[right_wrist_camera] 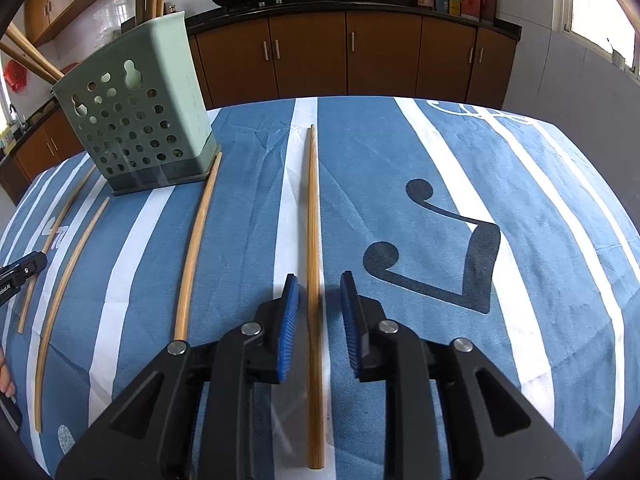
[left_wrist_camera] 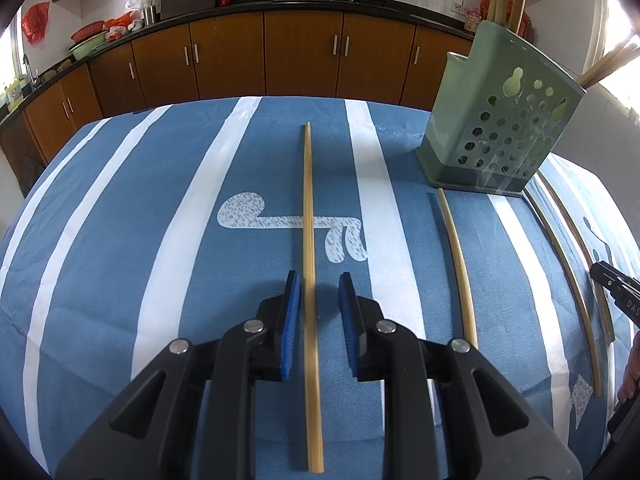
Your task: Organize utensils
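Several bamboo chopsticks lie on a blue and white striped cloth. In the left wrist view, my left gripper (left_wrist_camera: 319, 280) is open and straddles one chopstick (left_wrist_camera: 308, 216) that runs away from me. Another chopstick (left_wrist_camera: 458, 264) lies to its right, and two more (left_wrist_camera: 568, 280) lie further right. A green perforated holder (left_wrist_camera: 504, 120) with chopsticks in it stands at the far right. In the right wrist view, my right gripper (right_wrist_camera: 319, 280) is open and straddles a chopstick (right_wrist_camera: 313, 216). The holder (right_wrist_camera: 138, 116) stands at the far left, with a chopstick (right_wrist_camera: 196, 240) beside it.
The cloth (left_wrist_camera: 160, 200) covers the table and drops off at the far edge. Brown kitchen cabinets (left_wrist_camera: 304, 52) and a counter with woks stand behind. The tip of the right gripper (left_wrist_camera: 616, 292) shows at the right edge of the left wrist view; the left gripper's tip (right_wrist_camera: 24, 268) shows at the left of the right wrist view.
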`<action>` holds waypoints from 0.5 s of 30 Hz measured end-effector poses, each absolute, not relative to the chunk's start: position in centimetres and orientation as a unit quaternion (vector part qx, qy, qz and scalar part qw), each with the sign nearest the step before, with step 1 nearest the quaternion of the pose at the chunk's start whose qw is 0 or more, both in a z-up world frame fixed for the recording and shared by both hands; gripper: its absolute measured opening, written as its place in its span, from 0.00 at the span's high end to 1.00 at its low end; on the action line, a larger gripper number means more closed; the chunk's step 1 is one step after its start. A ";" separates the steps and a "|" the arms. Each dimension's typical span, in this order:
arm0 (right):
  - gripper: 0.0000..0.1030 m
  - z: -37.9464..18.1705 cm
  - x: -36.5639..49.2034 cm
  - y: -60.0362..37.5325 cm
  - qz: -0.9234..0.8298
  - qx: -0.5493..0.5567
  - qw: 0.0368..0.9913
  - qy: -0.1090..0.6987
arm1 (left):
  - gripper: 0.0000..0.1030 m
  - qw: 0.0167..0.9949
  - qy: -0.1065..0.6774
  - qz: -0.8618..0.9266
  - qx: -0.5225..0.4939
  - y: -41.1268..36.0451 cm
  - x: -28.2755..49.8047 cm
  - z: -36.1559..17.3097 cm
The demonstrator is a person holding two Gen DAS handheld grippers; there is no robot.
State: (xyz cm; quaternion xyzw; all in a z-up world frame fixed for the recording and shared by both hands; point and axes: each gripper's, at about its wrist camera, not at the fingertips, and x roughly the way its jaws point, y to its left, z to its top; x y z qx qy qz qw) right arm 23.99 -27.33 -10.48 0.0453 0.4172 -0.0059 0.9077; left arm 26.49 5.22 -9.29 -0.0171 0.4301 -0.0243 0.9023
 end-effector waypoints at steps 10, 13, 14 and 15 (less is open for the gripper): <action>0.76 -10.4 24.1 -27.1 -0.007 0.042 0.908 0.417 | 0.74 0.902 0.431 -0.028 -0.014 5.0 26.5 -9.3; 0.76 -10.4 24.1 -27.1 -0.007 0.042 0.908 0.417 | 0.74 0.902 0.431 -0.029 -0.012 4.9 26.6 -9.3; 0.76 -10.4 24.0 -27.1 -0.007 0.042 0.908 0.417 | 0.74 0.902 0.431 -0.028 -0.011 4.9 26.6 -9.3; 0.76 -10.4 23.9 -27.1 -0.007 0.041 0.908 0.417 | 0.74 0.902 0.431 -0.024 -0.011 5.0 26.4 -9.3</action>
